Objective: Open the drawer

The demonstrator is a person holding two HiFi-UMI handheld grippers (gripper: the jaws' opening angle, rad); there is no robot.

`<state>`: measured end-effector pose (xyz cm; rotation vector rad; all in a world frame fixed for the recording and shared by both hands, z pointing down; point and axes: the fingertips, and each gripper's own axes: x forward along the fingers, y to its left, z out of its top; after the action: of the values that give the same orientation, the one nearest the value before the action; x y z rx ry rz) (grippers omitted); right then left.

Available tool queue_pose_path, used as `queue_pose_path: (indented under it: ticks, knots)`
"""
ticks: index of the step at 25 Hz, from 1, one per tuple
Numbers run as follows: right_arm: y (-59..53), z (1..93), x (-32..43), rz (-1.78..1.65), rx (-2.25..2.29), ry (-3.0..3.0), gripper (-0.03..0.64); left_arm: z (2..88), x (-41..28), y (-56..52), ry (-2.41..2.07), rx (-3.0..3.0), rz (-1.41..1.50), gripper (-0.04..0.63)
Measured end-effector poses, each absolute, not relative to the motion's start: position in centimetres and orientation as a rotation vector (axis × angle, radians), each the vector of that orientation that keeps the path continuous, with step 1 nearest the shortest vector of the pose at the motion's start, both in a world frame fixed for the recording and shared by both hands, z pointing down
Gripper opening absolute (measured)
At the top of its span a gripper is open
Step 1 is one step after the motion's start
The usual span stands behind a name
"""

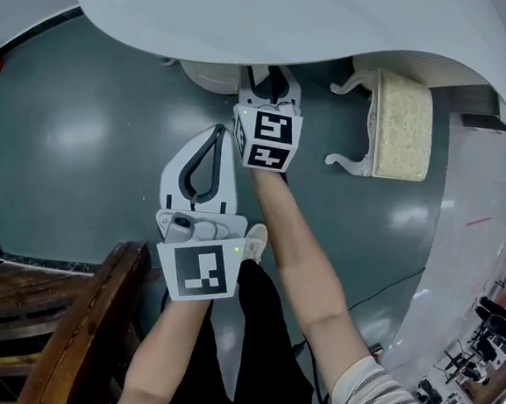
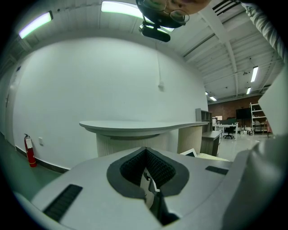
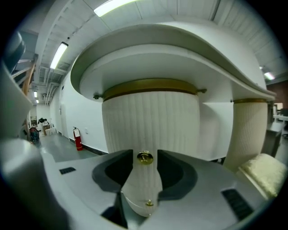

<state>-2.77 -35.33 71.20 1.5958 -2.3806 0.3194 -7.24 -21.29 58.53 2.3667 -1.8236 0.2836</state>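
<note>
The drawer unit is a white, round, fluted pedestal [image 3: 150, 119] under the curved white desk top [image 1: 278, 14]. It carries a gold knob [image 3: 144, 157] and a smaller gold knob [image 3: 149, 203] lower down. My right gripper [image 3: 145, 152] points at the pedestal, jaws open. The upper knob shows in the gap between the fingertips, and the pads do not press on it. In the head view the right gripper [image 1: 272, 77] reaches under the desk edge. My left gripper [image 1: 216, 133] hangs back over the floor, shut with its tips together and nothing held, and is seen likewise as the left gripper [image 2: 145, 151] in its own view.
A cream cushioned stool [image 1: 402, 126] with white curved legs stands to the right of the pedestal. A dark wooden chair [image 1: 66, 330] is at the bottom left. A red fire extinguisher [image 3: 78, 138] stands by the far wall. The person's shoe [image 1: 256, 242] rests on the green floor.
</note>
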Motion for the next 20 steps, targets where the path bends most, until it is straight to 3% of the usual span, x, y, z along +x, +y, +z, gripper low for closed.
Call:
queue_pose_path:
  ticks: [6, 20]
  knots:
    - [-35.80, 72.26, -2.91, 0.335, 1.590, -2.360, 0.104, 58.77, -6.69, -21.69, -1.827, 2.380, 0.298, 0.005]
    - [-35.66, 71.98, -2.76, 0.334, 1.602, -2.392, 0.107, 58.16, -7.03, -21.80, -1.844, 2.362, 0.286, 0.005]
